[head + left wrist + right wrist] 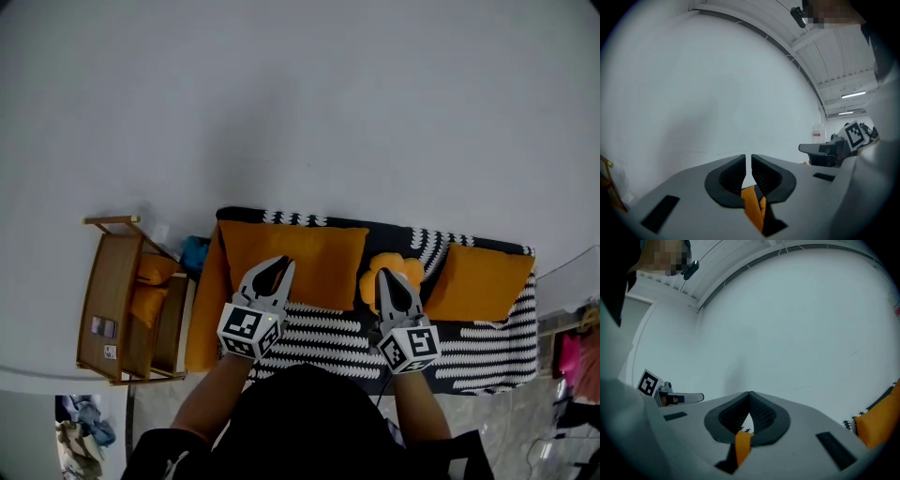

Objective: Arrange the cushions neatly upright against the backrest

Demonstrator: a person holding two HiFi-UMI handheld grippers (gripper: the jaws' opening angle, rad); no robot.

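Risk: flower cushion [411, 268], small and squeezed between 2 bigger ones, looks likeliest to topple forward if either neighbour is nudged.
Large cushion [309, 253]: propped on the sofa's backrest [433, 242], long axis along it, face outward.
Right cushion [480, 281]: same lean, slightly skewed, near the sofa's right end.
Left gripper [274, 267]: jaws nearly together, nothing held, over the large cushion.
Right gripper [390, 276]: jaws closed, empty, over the flower cushion.
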